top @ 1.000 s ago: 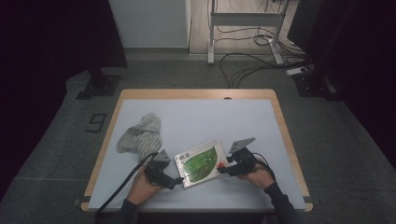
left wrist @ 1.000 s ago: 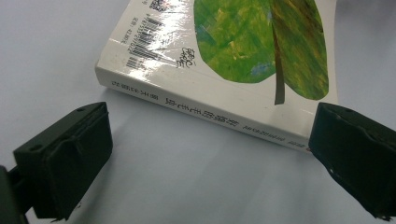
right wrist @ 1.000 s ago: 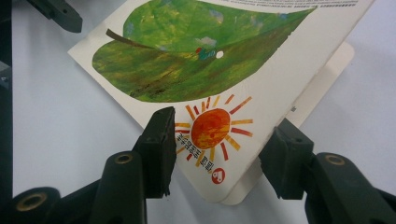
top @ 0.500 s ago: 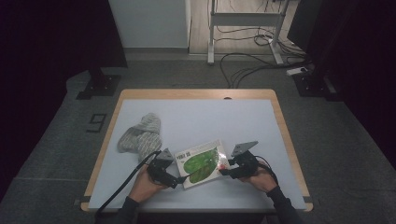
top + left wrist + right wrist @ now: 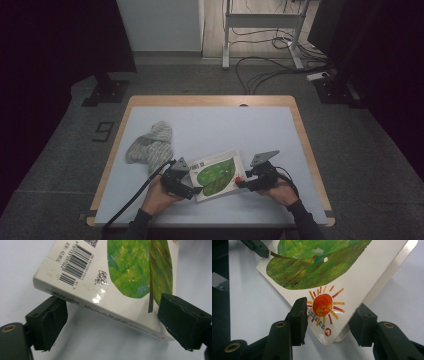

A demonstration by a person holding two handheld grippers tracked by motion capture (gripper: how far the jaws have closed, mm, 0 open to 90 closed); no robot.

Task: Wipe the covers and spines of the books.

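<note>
Board book half-lifted, grip thin on one corner

If my right gripper (image 5: 328,322) slips off the sun corner, the board book (image 5: 216,174), lower centre of the high view, drops. It pinches that cover; my left gripper (image 5: 112,325) has just been closing, jaws wide astride the spine, not yet pressing.

One book (image 5: 215,174), one cloth (image 5: 151,145), two hand-held grippers.
</note>
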